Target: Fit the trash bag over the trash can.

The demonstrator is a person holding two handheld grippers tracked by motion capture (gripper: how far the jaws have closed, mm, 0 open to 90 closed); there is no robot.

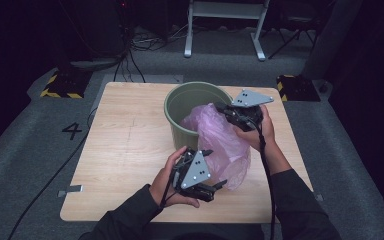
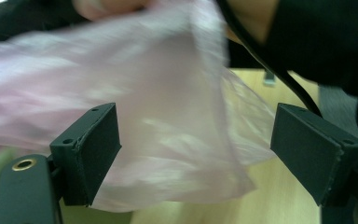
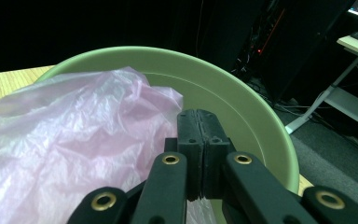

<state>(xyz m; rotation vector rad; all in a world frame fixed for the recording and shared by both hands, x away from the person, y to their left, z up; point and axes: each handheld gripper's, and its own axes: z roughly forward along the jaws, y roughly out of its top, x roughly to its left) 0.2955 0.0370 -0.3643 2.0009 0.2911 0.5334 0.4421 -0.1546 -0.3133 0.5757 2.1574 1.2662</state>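
Dark floor and cables surround a pale wooden table [image 1: 125, 150], with a white desk frame [image 1: 225, 27] standing beyond it and yellow-and-black blocks [image 1: 60, 85] at the far corners. On the table sits a green bucket [image 1: 177, 107], and a thin pink bag [image 1: 225, 145] spills from its mouth over the near rim and down toward the person's side. At the bucket's right rim, the right gripper [image 1: 228, 111] has its jaws pressed together on the bag's edge; in the right gripper view the two black pads meet flat with pink film [image 3: 74, 140] bunched just beside and under them, over the bucket's inside wall [image 3: 223, 98]. Nearer the person, the left gripper [image 1: 215, 175] hovers at the bag's lower end with its jaws wide apart. In the left gripper view the bag [image 2: 168, 130] hangs blurred between the two pads, which stand clear of it on either side, not pressing it. Both dark sleeves [image 1: 300, 200] come in from the near edge, and a cable [image 1: 267, 170] trails along the right forearm.
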